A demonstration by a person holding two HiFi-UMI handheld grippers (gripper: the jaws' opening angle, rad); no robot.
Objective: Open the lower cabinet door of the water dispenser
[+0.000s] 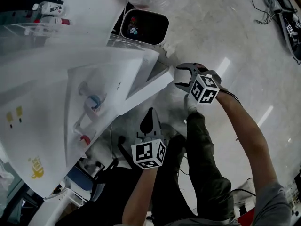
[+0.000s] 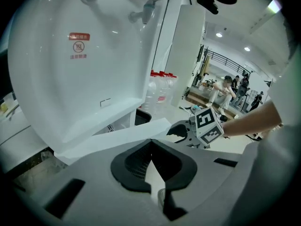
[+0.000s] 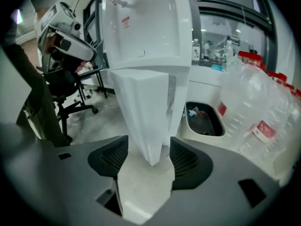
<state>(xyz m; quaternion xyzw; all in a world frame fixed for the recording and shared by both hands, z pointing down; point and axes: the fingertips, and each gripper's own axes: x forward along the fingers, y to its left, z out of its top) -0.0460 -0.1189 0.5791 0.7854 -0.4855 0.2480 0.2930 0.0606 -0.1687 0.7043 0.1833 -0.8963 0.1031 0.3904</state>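
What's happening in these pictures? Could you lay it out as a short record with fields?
machine: white water dispenser
lower door: swung partly open
right tongs: open, the door's edge between them
left tongs: shut, holding nothing
nearby: waste bin, water bottles
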